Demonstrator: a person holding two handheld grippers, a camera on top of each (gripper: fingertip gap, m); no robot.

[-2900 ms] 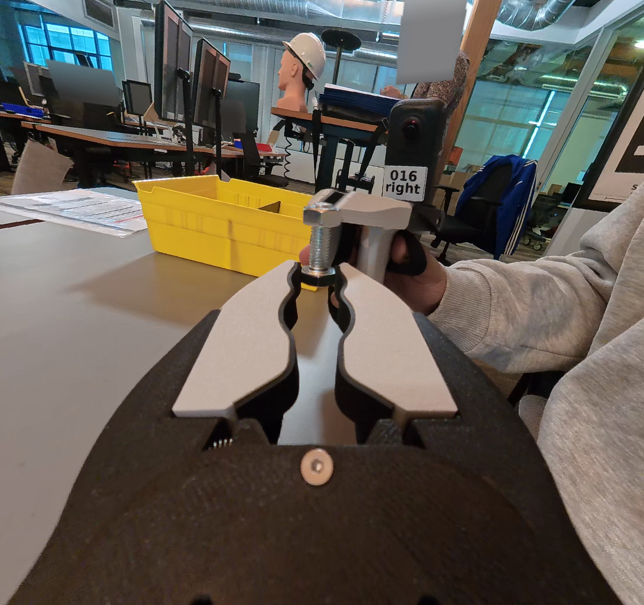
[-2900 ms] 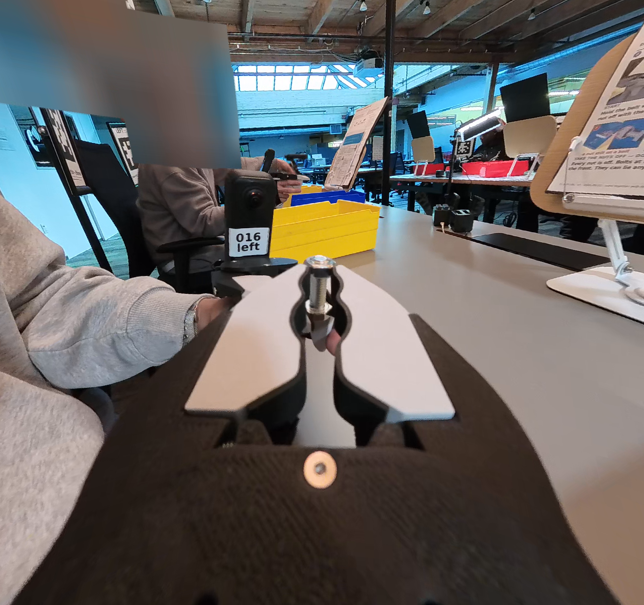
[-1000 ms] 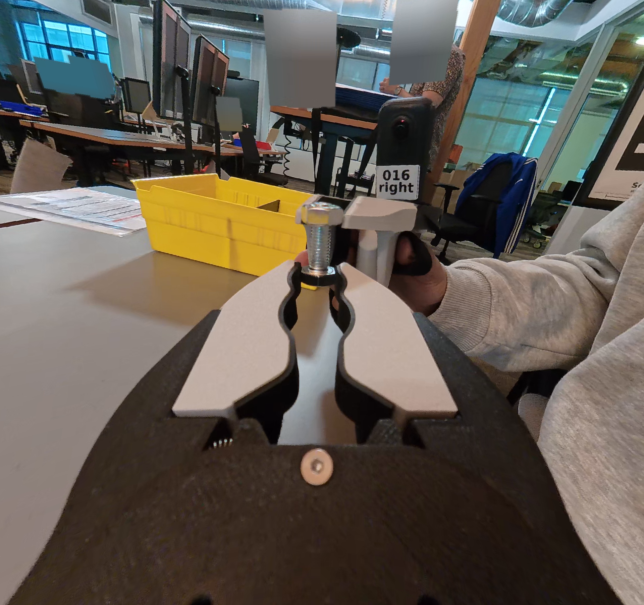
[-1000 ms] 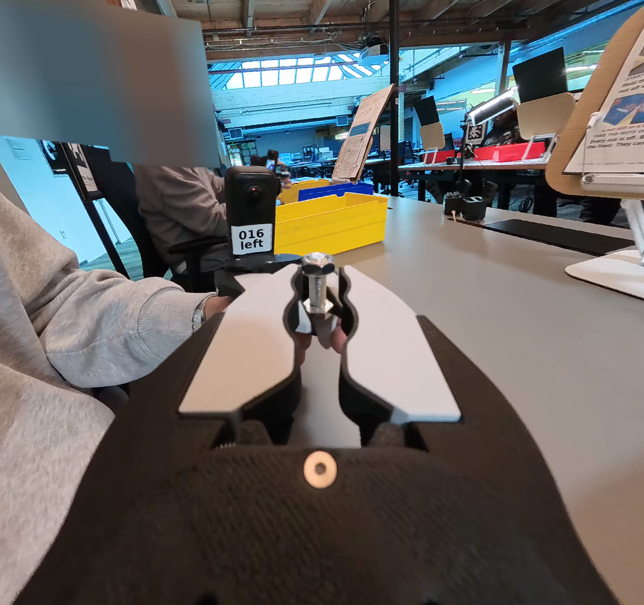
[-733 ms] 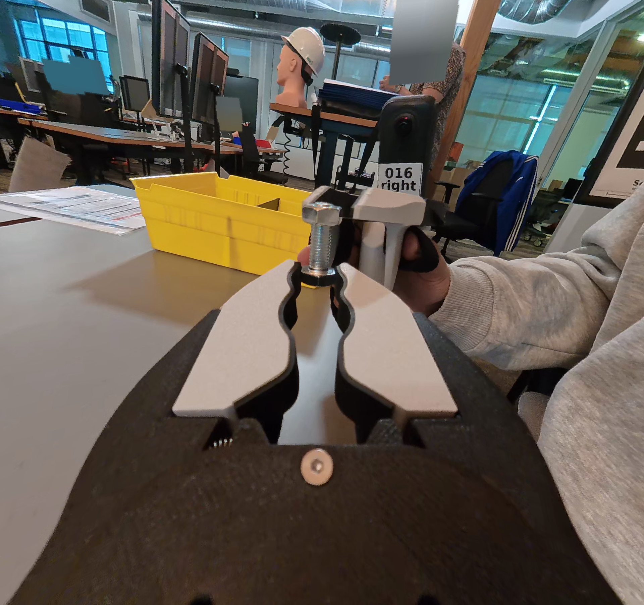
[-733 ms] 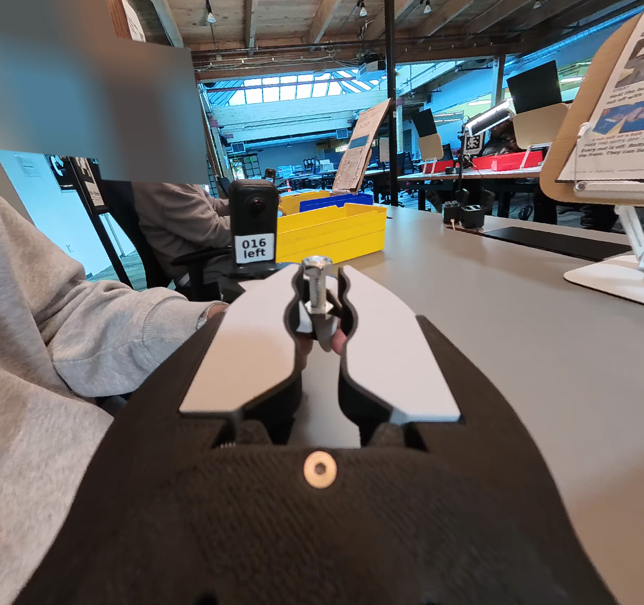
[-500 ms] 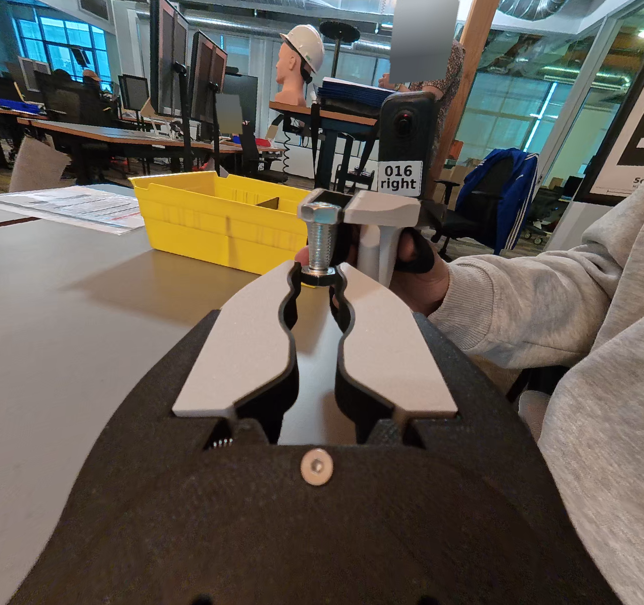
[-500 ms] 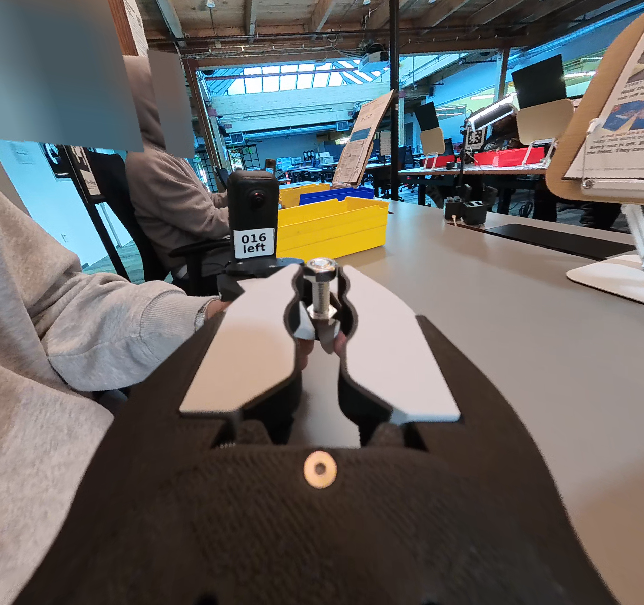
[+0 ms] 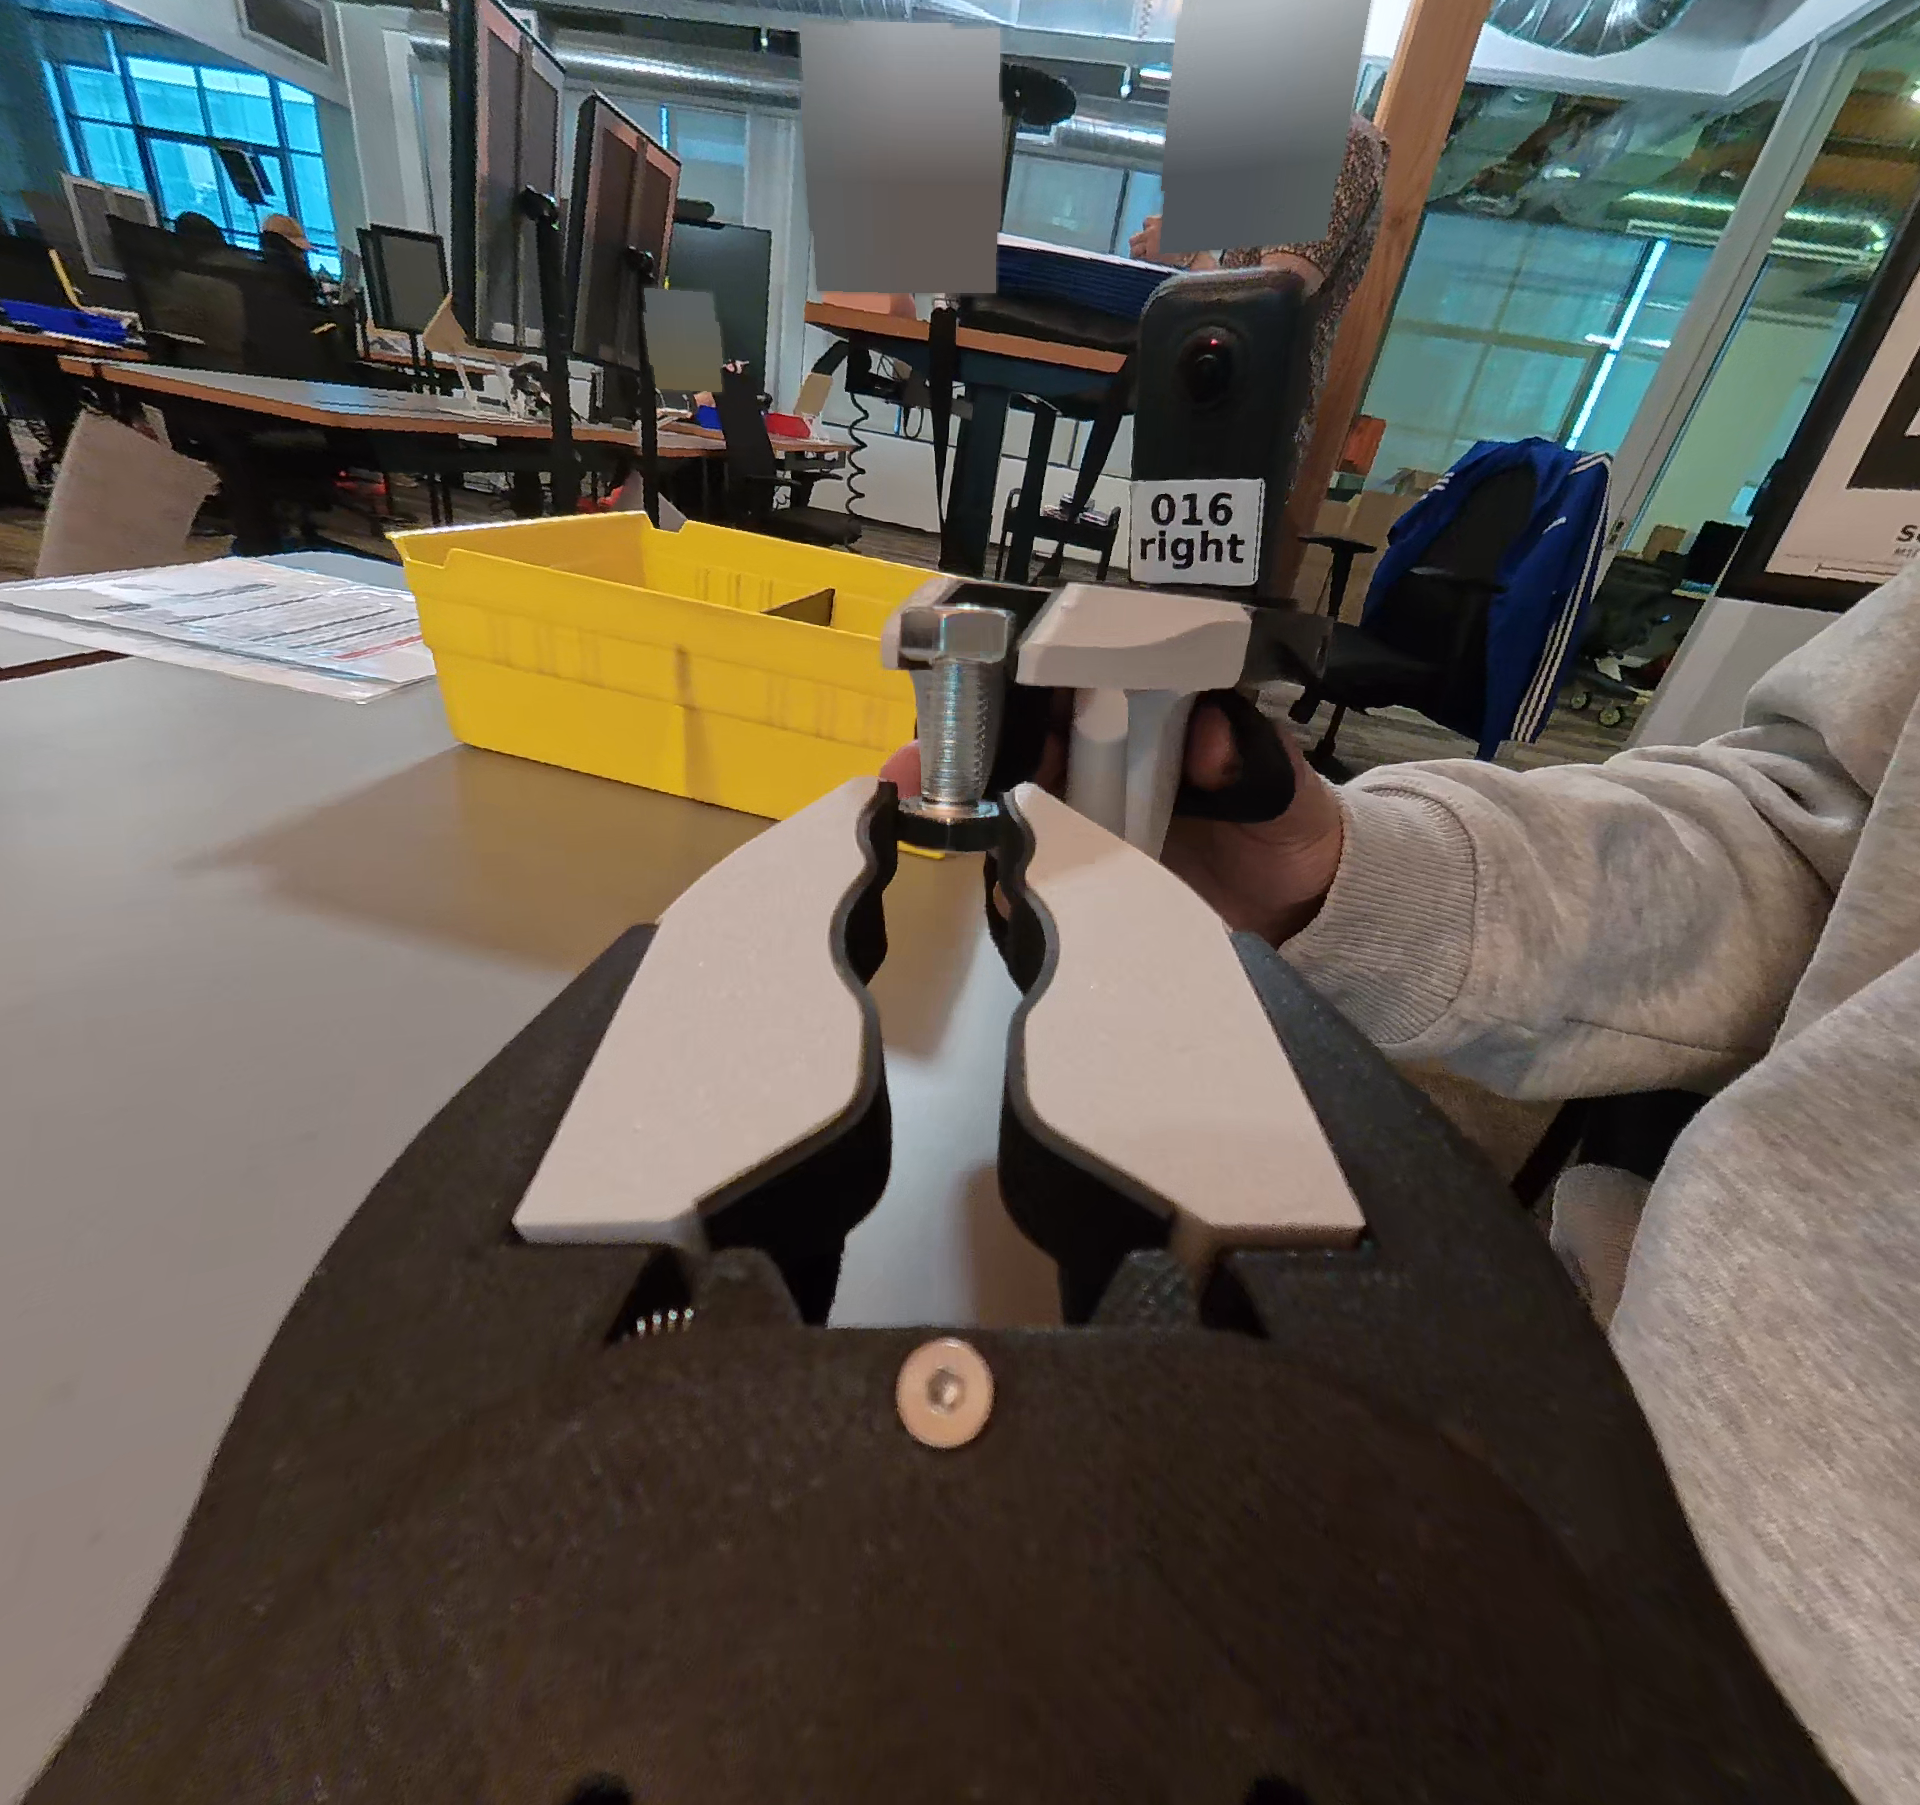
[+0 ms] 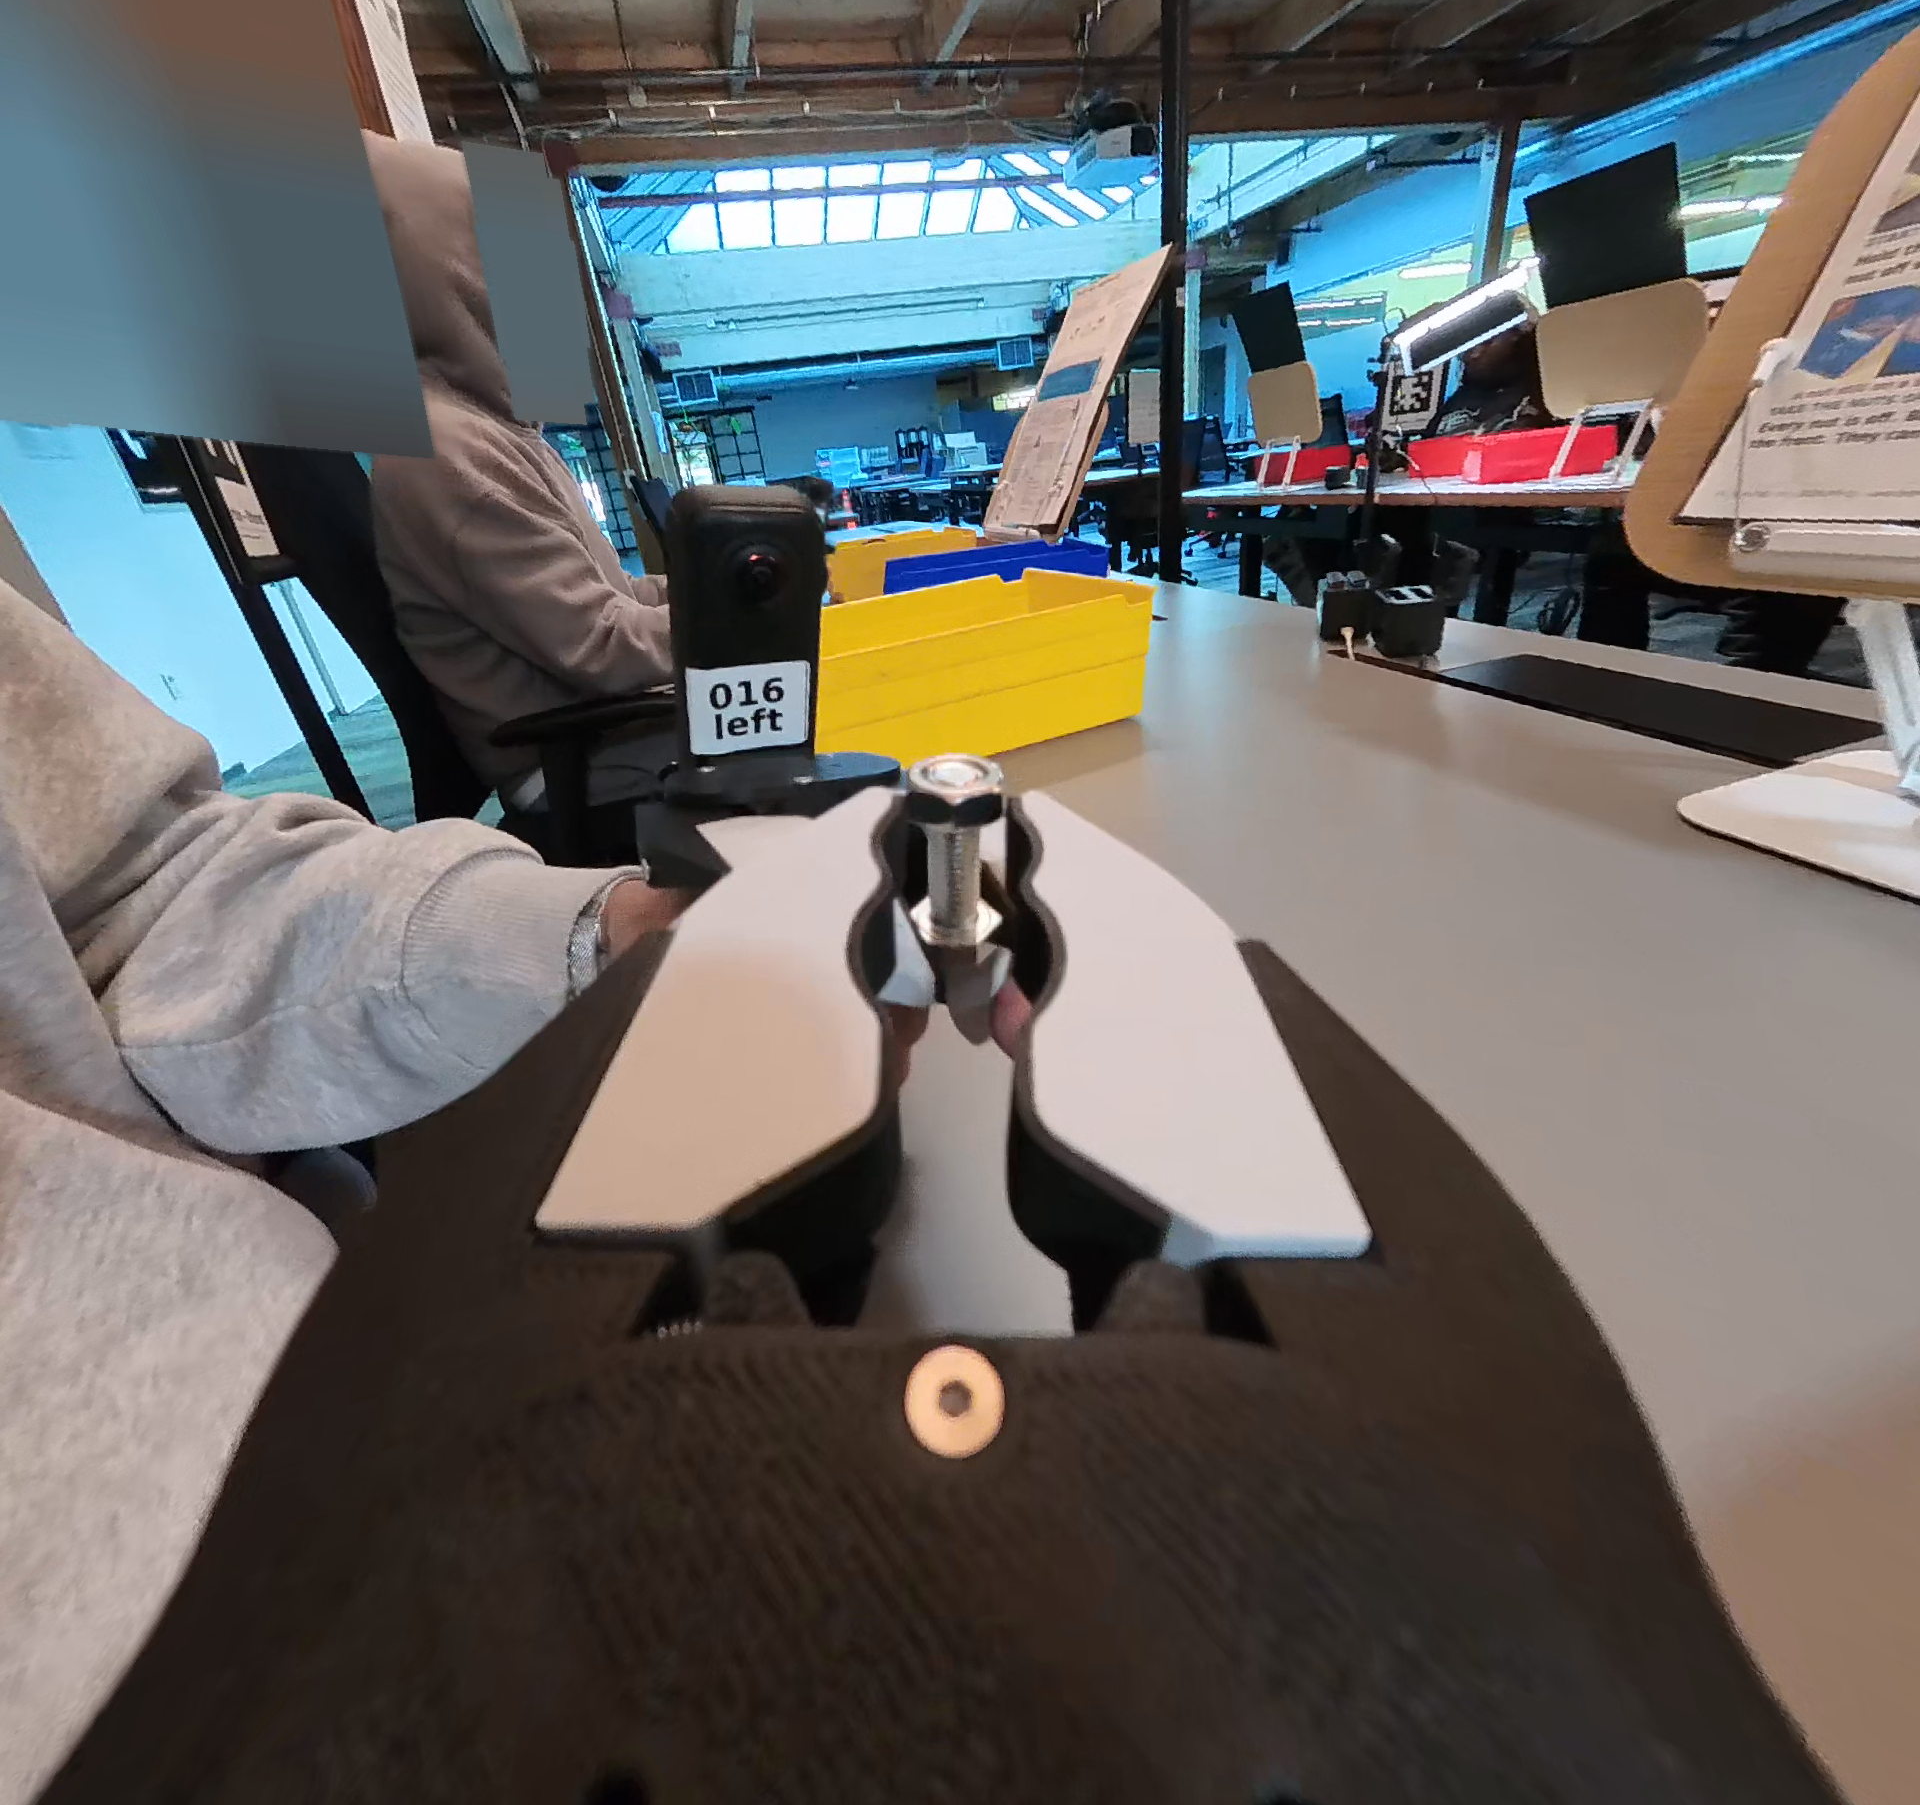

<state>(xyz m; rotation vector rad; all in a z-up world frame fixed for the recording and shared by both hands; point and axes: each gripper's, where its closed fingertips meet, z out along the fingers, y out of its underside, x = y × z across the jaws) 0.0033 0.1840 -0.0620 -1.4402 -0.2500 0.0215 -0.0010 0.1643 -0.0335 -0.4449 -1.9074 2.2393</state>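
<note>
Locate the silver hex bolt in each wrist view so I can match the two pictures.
Left wrist view: the bolt stands upright at centre, above the left tool, which clamps the nut at the shank's lower end.
Right wrist view: same bolt, centre, its head between the tips of the right tool.
Shared landmark: none certain; each view shows a yellow bin, perhaps not the same one.

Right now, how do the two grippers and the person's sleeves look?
Each gripper, left gripper and right gripper, has two pale grey fingers with wavy black inner edges, on a textured black body. A black camera with a white label stands on each. The sleeves are light grey sweatshirt fabric.
</note>
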